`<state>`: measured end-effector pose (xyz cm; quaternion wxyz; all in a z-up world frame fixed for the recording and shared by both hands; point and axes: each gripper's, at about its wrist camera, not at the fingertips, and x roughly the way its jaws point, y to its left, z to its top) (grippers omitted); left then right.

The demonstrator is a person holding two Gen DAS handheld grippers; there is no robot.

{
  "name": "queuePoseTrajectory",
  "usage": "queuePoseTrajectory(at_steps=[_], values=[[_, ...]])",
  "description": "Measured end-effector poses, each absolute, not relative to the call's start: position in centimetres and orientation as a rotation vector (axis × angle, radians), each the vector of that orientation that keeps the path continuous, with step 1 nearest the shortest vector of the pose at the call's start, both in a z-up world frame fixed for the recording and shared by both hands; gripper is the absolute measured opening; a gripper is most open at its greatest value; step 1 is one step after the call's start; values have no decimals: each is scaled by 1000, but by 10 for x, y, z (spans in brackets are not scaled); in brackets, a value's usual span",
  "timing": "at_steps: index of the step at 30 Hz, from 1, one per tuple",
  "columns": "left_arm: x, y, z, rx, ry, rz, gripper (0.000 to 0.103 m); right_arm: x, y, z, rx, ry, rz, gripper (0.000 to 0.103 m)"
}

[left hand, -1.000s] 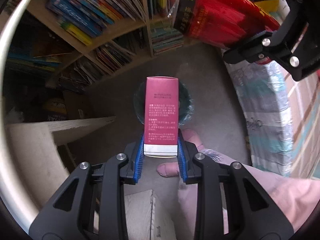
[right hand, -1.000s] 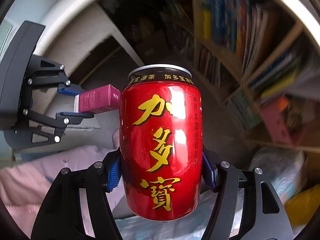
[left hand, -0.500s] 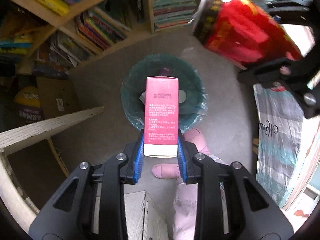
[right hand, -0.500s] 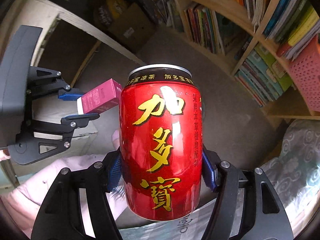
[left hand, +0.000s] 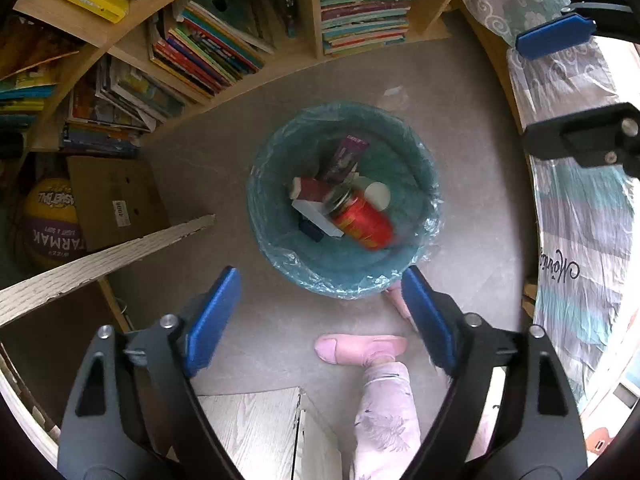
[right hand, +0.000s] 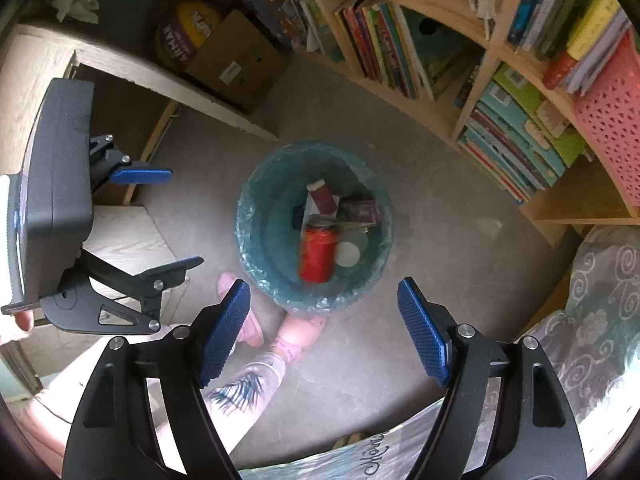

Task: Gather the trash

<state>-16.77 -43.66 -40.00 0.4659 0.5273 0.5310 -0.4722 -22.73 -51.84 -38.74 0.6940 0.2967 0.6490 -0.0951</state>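
A round bin with a teal liner (left hand: 420, 168) (right hand: 256, 208) stands on the grey floor below both grippers. Inside lie a red can (left hand: 362, 222) (right hand: 318, 254), a pink carton (left hand: 310, 189) (right hand: 322, 197), a purple box (left hand: 346, 158) (right hand: 360, 212) and a white round lid (left hand: 378, 194) (right hand: 347, 254). My left gripper (left hand: 320, 314) is open and empty above the bin's near edge; it also shows in the right wrist view (right hand: 160, 216). My right gripper (right hand: 324, 328) is open and empty above the bin; it shows at the right of the left wrist view (left hand: 568, 88).
Wooden bookshelves full of books (left hand: 224, 52) (right hand: 500, 112) curve behind the bin. A cardboard box (left hand: 116, 200) (right hand: 236, 60) and a ball (left hand: 50, 222) sit by a wooden desk edge (left hand: 100, 264). A patterned bed cover (left hand: 580, 240) is to the right. The person's slippered feet (left hand: 360, 348) stand near the bin.
Both grippers have opened. The pink carton has left the left gripper and the red can the right one; both now lie in the bin.
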Motion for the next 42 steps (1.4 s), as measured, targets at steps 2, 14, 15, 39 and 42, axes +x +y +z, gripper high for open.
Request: queuePoseTrajectory(at_steps=[2,14,15,39,42], values=[[-170,-437,-400,1288,1315,-1165,82,-233,-521,-386,671,1443,-219,76],[-182,-436,-378,1296,1245,-1162,96,-270,-528,-356,735,1353,-348,88],[-184,-435,-374,1295,1241,-1162,96,-273,-528,-352,733,1350,-368,89],[-190,-388,-101,901,1112,-1103,96,-327,-489,-105,535,1058,-645,91],[-180,-376,-69,848,1070,-1059,96,-317,-482,-82,520,1044,-592,91]])
